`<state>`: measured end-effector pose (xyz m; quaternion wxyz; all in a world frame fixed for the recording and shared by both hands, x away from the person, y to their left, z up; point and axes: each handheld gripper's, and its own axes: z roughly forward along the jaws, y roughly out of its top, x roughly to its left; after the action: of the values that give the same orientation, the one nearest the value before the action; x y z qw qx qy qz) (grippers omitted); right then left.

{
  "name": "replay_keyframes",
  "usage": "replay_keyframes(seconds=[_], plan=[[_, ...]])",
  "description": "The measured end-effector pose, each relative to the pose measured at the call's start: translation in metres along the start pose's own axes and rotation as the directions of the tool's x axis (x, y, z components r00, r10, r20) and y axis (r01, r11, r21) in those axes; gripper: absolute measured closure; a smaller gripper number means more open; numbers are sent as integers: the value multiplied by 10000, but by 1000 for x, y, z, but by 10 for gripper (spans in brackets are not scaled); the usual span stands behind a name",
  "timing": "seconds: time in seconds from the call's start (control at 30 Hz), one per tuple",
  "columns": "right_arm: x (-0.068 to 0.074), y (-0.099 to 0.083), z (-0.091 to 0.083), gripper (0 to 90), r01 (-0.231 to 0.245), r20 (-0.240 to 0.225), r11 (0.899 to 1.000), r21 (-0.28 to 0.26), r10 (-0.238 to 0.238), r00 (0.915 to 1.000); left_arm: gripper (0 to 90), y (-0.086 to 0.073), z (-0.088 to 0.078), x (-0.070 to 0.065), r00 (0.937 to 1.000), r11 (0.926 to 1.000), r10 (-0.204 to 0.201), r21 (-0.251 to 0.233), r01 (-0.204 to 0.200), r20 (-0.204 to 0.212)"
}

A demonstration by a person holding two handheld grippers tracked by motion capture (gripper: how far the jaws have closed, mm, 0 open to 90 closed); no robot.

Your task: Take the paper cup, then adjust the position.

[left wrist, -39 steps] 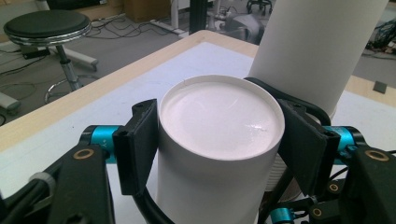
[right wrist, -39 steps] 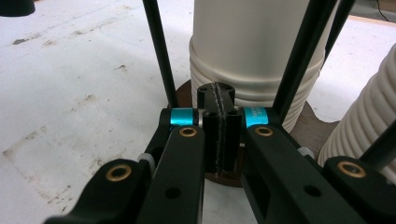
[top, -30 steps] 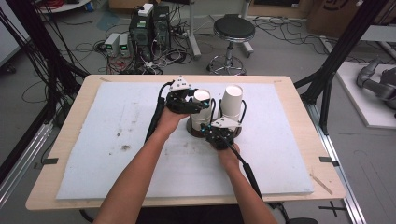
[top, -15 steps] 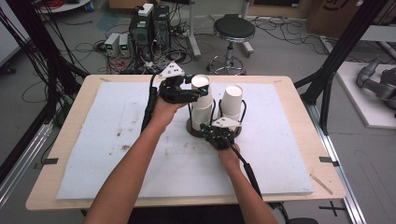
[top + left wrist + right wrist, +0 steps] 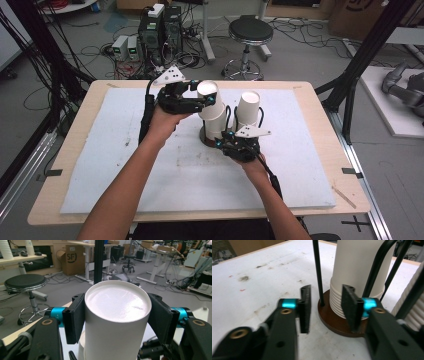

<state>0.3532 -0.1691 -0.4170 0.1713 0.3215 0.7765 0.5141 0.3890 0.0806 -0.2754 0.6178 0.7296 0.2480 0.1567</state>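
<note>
Table (image 5: 100, 165): white mat, two cup stacks near centre.
Left gripper (image 5: 207, 100): clamps top cup (image 5: 117, 315).
Right gripper (image 5: 325, 307): jaws apart, at stack base (image 5: 337, 322), 6 o'clock.

Two cup stacks (image 5: 216, 117) side by side mid-table (image 5: 100, 150), stool (image 5: 247, 35) behind

Hidden in the high view, near the frame's centre: the brown base (image 5: 204, 136) and the foot of the inverted cup stack (image 5: 214, 116), behind the right gripper (image 5: 235, 145) and its grey plate. Cut off by the bottom edge of the left gripper view: the lower wall of the top cup (image 5: 117, 322), with the desk (image 5: 15, 336) reduced to a sliver at lower left behind the left gripper (image 5: 117, 317). Blurred in the right gripper view: both black pads, with the neighbouring ribbed stack (image 5: 412, 312) cropped at the right edge and the stack's top lost past the upper edge.
</note>
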Motion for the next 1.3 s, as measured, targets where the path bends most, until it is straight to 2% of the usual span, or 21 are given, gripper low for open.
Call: replay_keyframes(seconds=[0.17, 0.27, 0.37, 0.53, 0.7, 0.83, 1.17, 1.3], plan=[[-3, 2, -15, 386, 54, -632, 9991, -416, -81, 9980, 349, -12, -12, -6, 9997, 10000, 70, 23, -71, 232], [-7, 1, -23, 313, 169, -926, 9994, -315, -197, 9955, 350, -20, -19, -8, 9993, 10000, 31, -10, -31, 365], [-11, 0, -30, 298, 237, -1175, 9994, -266, -267, 9927, 349, -29, -24, -11, 9989, 10000, -33, -86, 37, 466], [-16, -1, -40, 271, 640, -1306, 9973, -366, -682, 9891, 350, -47, -30, -12, 9980, 9994, -215, -265, 231, 602], [-20, -2, -47, 253, 866, -1205, 9947, -546, -927, 9884, 349, -61, -32, -12, 9974, 9996, -247, -139, 257, 674], [-23, -5, -52, 231, 1406, -1172, 9888, -496, -1455, 9824, 349, -70, -33, -15, 9968, 9996, -240, -137, 251, 762], [-23, -9, -57, 222, 1229, -1586, 9915, -424, -1281, 9790, 348, -79, -41, -21, 9976, 9998, -223, 9, 223, 655], [-18, -10, -55, 220, 949, -2023, 9935, -624, -1057, 9736, 348, -80, -42, -23, 9970, 9999, -160, 42, 157, 761]])
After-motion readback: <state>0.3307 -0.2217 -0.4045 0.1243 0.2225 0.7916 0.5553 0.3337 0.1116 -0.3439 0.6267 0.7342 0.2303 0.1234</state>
